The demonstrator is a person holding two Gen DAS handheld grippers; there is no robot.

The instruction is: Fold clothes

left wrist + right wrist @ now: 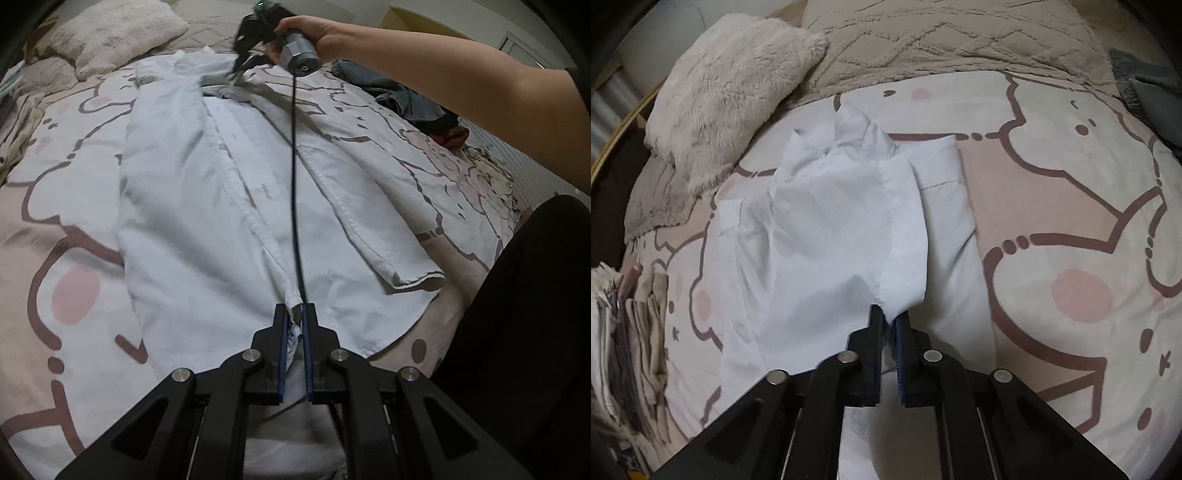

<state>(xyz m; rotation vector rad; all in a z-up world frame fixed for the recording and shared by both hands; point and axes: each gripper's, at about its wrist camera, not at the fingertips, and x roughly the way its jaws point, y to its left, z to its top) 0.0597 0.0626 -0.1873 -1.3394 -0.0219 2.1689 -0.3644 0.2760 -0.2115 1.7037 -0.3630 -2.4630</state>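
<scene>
A white button-up shirt (207,192) lies lengthwise on the bed, collar at the far end. My left gripper (294,314) is shut on the shirt's near hem, where the front edge bunches between the blue pads. At the far end a person's hand holds my right gripper (240,72), which pinches cloth near the collar. In the right wrist view my right gripper (890,319) is shut on a raised fold of the white shirt (827,229), with the collar (857,129) beyond it. A black cable (294,177) runs over the shirt between the two grippers.
The bedsheet (66,206) has a pink and brown cartoon print. A fluffy pillow (731,88) and a beige blanket (942,40) lie at the bed's head. Dark jeans and other clothes (406,92) sit at the far right. Folded cloth (624,332) is stacked at the left edge.
</scene>
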